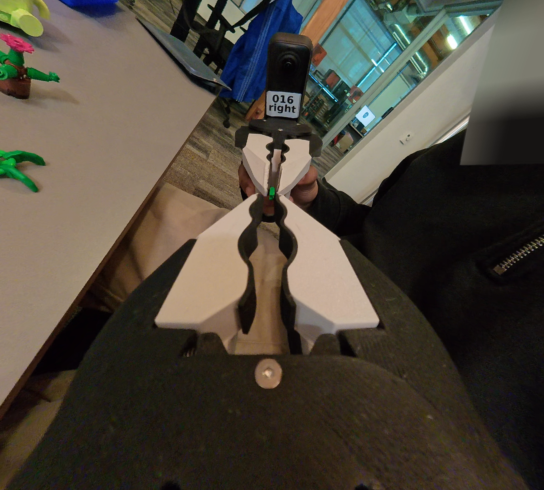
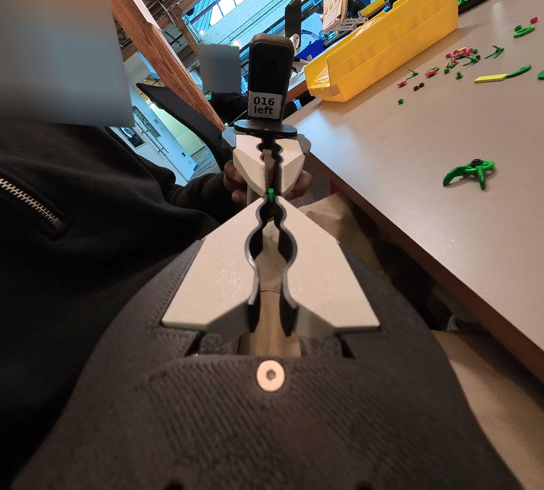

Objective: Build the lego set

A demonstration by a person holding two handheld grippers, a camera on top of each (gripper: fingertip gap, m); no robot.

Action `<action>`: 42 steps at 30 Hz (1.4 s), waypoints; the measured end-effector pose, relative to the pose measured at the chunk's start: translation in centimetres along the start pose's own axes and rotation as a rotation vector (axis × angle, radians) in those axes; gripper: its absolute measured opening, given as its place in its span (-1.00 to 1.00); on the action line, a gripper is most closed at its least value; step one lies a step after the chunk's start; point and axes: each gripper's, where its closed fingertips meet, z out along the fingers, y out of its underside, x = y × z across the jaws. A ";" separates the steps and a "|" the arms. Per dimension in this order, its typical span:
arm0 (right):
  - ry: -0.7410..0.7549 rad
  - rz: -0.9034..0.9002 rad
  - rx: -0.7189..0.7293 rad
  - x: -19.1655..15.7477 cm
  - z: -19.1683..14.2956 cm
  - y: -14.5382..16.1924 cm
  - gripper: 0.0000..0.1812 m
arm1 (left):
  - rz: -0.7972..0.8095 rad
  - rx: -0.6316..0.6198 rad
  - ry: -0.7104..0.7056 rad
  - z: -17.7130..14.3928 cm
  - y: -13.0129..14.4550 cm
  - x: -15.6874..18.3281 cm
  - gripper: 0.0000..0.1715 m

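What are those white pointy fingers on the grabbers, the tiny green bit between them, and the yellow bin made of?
The white fingers look like matte 3D-printed plastic: a faint grainy texture shows. The tiny green piece, pinched where the two grippers meet tip to tip, looks like smooth, glossy moulded plastic, as Lego is. The yellow bin seems to be stiff, slightly shiny plastic with moulded ribs.
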 end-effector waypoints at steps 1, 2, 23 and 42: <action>0.001 -0.001 -0.002 0.0 0.0 0.0 -0.99 | 0.001 -0.002 0.001 0.0 0.0 0.0 -0.95; 0.001 -0.003 -0.004 0.0 0.1 0.1 -0.99 | 0.001 -0.003 0.003 0.0 0.0 0.1 -0.95; -0.056 0.067 0.071 -0.4 0.2 -0.7 -0.99 | -0.015 0.050 0.034 0.3 -0.6 0.6 -1.00; 0.114 0.043 0.120 2.0 -1.6 -2.1 -0.99 | 0.173 0.053 -0.536 -2.5 -2.8 -6.6 -0.76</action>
